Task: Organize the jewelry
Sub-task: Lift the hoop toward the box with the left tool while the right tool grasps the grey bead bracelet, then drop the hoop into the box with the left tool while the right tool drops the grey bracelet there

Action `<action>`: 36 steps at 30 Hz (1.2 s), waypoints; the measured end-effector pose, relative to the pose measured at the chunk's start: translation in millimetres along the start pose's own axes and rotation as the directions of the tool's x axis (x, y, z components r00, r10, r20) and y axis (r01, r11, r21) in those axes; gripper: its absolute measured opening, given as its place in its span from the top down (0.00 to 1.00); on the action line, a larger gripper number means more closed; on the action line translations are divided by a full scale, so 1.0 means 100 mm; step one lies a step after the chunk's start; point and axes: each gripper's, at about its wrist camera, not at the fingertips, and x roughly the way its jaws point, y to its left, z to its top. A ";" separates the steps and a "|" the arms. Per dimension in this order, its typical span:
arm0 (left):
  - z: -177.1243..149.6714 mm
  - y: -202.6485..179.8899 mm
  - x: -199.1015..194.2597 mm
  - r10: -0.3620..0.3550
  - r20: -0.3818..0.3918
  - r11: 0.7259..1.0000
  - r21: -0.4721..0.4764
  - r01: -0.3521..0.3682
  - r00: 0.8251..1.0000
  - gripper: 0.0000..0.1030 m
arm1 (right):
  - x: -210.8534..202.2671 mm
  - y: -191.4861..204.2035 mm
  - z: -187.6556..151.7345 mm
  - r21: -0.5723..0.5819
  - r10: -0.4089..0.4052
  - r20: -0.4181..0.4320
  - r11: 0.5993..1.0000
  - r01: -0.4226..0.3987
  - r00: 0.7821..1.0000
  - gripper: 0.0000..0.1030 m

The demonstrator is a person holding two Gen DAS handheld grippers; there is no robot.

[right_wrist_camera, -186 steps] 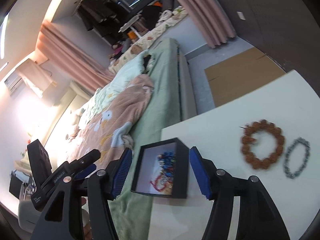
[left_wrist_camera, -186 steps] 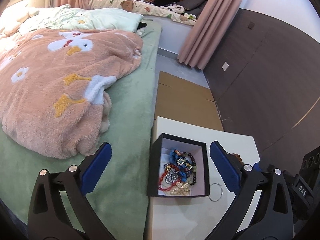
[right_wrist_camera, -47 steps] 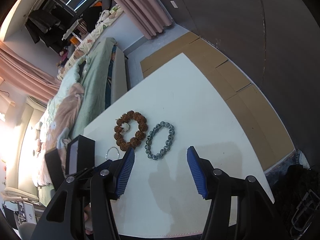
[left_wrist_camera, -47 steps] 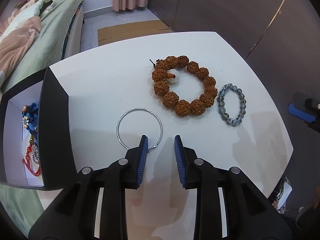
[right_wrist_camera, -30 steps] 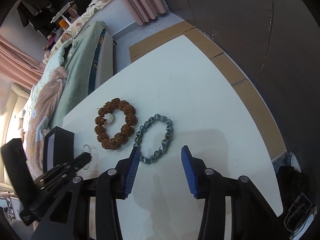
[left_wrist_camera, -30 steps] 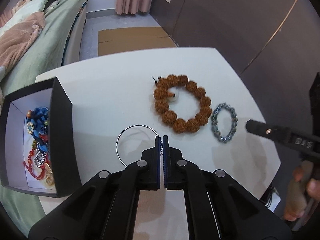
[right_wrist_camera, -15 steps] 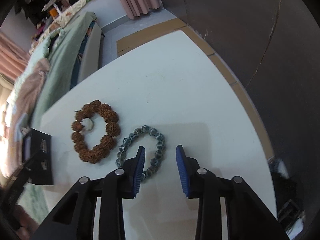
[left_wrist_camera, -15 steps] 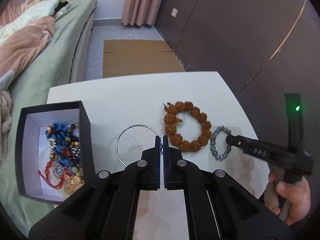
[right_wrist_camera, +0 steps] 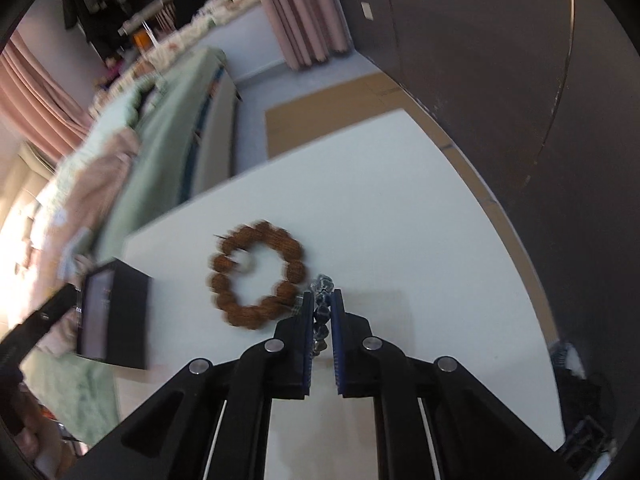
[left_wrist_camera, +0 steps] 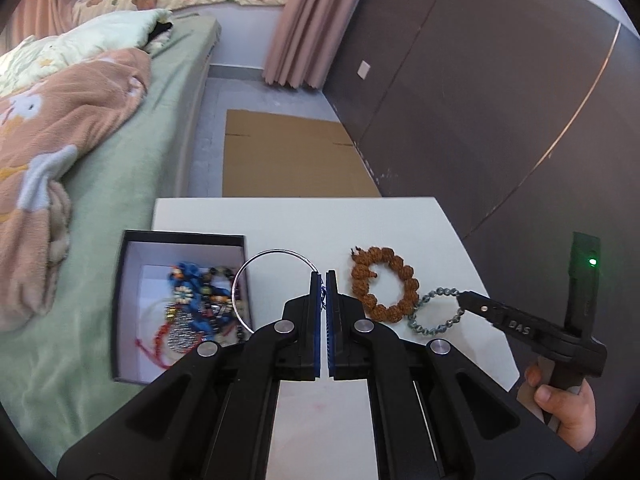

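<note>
My left gripper (left_wrist_camera: 323,280) is shut on a thin silver ring bangle (left_wrist_camera: 245,276) and holds it above the edge of the black jewelry box (left_wrist_camera: 124,276), which holds several bead strings. A brown bead bracelet (left_wrist_camera: 404,276) lies on the white table (left_wrist_camera: 280,220). My right gripper (right_wrist_camera: 322,300) is shut on a grey metal bead bracelet (right_wrist_camera: 321,284), seen also in the left wrist view (left_wrist_camera: 438,293), beside the brown bracelet (right_wrist_camera: 256,276). The box (right_wrist_camera: 116,316) sits at the table's left edge.
A bed with a green sheet (left_wrist_camera: 168,128) and a pink blanket (left_wrist_camera: 60,112) lies left of the table. Flat cardboard (left_wrist_camera: 280,156) lies on the floor beyond it. A dark wall panel (left_wrist_camera: 500,100) stands to the right.
My left gripper has lifted the silver bangle and carried it left toward the box. My right gripper has closed on the grey bead bracelet.
</note>
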 end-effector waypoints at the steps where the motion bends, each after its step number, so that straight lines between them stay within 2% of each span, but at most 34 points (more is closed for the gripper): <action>1: 0.00 0.03 -0.03 0.003 0.006 1.000 -0.005 -0.003 1.000 0.97 | -0.06 0.02 -0.01 0.003 0.016 0.017 1.000 -0.016 1.000 0.92; 7: 0.00 0.25 -0.15 0.013 0.016 0.999 -0.038 -0.012 1.000 0.97 | -0.37 0.21 -0.05 -0.002 0.102 0.106 0.995 -0.102 0.989 0.92; 9: 0.00 0.30 -0.16 0.036 0.009 0.999 -0.040 -0.036 0.999 0.92 | -0.43 0.29 -0.05 -0.011 0.134 0.125 0.991 -0.133 0.983 0.92; 10: 0.00 0.34 -0.17 0.050 0.008 0.997 -0.052 -0.050 0.999 0.75 | -0.45 0.33 -0.07 -0.016 0.151 0.132 0.989 -0.150 0.980 0.92; 11: 0.00 0.39 -0.20 0.059 0.019 0.996 -0.070 -0.058 0.998 0.52 | -0.48 0.37 -0.08 -0.022 0.168 0.138 0.986 -0.167 0.976 0.92; 12: 0.00 0.42 -0.24 0.064 0.034 0.995 -0.076 -0.061 0.997 0.45 | -0.49 0.44 -0.09 -0.031 0.192 0.144 0.981 -0.190 0.971 0.92; 15: 0.00 0.49 -0.36 0.106 0.059 0.992 -0.070 -0.102 0.993 0.43 | -0.55 0.60 -0.12 -0.060 0.248 0.156 0.969 -0.242 0.956 0.92; 19: 0.00 0.66 -0.47 0.114 0.070 0.990 -0.095 -0.107 0.991 0.33 | -0.61 0.84 -0.15 -0.096 0.317 0.165 0.948 -0.304 0.934 0.92; 26: 0.04 0.93 -0.71 0.188 0.119 0.976 -0.136 -0.172 0.975 0.05 | -0.62 1.33 -0.22 -0.164 0.417 0.156 0.905 -0.393 0.895 0.92; 31: 0.06 1.16 -0.83 0.188 0.129 0.966 -0.202 -0.160 0.974 0.05 | -0.52 1.69 -0.25 -0.211 0.445 0.116 0.885 -0.416 0.888 0.92; 36: 0.08 1.40 -0.99 0.213 0.161 0.949 -0.267 -0.165 0.964 0.05 | -0.37 1.99 -0.21 -0.240 0.473 0.070 0.863 -0.446 0.878 0.92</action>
